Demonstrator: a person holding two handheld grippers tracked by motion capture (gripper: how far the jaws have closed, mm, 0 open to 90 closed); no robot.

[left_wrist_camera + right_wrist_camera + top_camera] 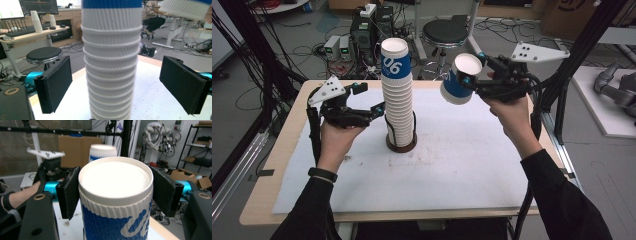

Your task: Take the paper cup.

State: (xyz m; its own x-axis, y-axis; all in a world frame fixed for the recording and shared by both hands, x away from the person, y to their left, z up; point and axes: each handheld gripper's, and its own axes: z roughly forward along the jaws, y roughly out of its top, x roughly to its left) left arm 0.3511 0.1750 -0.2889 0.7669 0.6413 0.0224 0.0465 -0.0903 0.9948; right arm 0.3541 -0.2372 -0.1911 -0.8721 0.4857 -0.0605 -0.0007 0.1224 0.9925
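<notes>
A tall stack of ribbed paper cups stands upside down on a dark round base in the middle of the white mat; its top cup is blue and white. My left gripper is open just left of the stack, and in the left gripper view the stack rises between its two black pads, apart from both. My right gripper is held up right of the stack's top, shut on a single blue and white cup. That cup shows its white bottom, tilted sideways.
The white mat covers a wooden table. Behind the table are a black stool, electronics boxes and cables on the floor. Black frame posts stand at both sides.
</notes>
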